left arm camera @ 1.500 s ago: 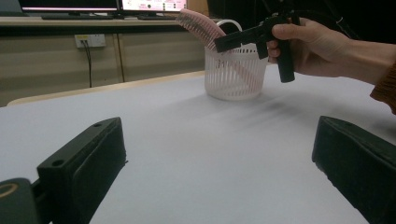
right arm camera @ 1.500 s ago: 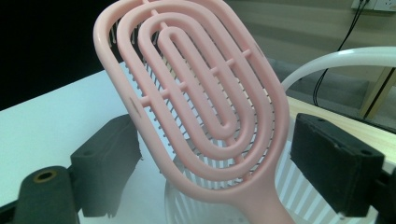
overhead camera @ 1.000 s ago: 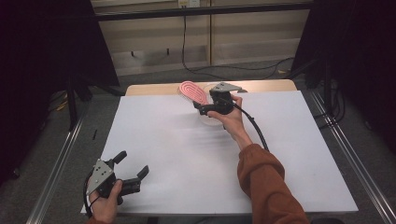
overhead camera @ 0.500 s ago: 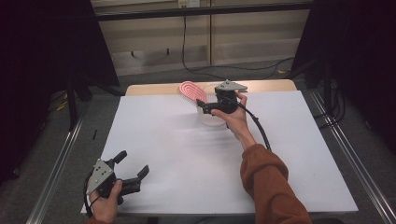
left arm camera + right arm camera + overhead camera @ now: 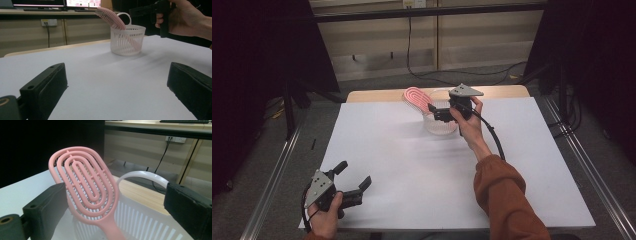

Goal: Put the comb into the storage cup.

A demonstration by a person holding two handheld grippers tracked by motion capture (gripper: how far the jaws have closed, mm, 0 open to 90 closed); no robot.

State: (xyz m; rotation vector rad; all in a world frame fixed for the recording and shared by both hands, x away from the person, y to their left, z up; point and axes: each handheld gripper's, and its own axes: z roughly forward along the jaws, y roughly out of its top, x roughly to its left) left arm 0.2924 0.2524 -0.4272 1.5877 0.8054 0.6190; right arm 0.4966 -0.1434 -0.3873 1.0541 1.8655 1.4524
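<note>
White table (image 5: 412, 165) with a wooden strip along its far edge; a small white slotted basket (image 5: 439, 122) stands near the far edge, a little right of centre. A pink hairbrush (image 5: 416, 99) stands handle-down inside the basket, its oval head leaning out over the rim toward the left in the high view. In the left gripper view the same basket (image 5: 127, 40) sits upright on the white surface with its loop handle up at the back, and the hairbrush (image 5: 111, 17) tilts across it, handle reaching down inside the slotted wall. Right arm, in a rust-orange sleeve (image 5: 504, 200), reaches forward across the table, wrist raised; the right hand (image 5: 469, 122) holds the right gripper (image 5: 437, 111) over the basket's rim, pointing left toward the brush. In the right gripper view the jaws stand spread wide: the brush head (image 5: 85, 187) lies close by the left jaw, touching or not cannot be told, and the basket's white loop handle (image 5: 145, 176) runs toward the right jaw; nothing is pinched. Left hand (image 5: 324, 217) rests at the near left corner of the table, holding the left gripper (image 5: 354, 180) low over the surface, aimed toward the far right, jaws spread apart with only bare table between them
</note>
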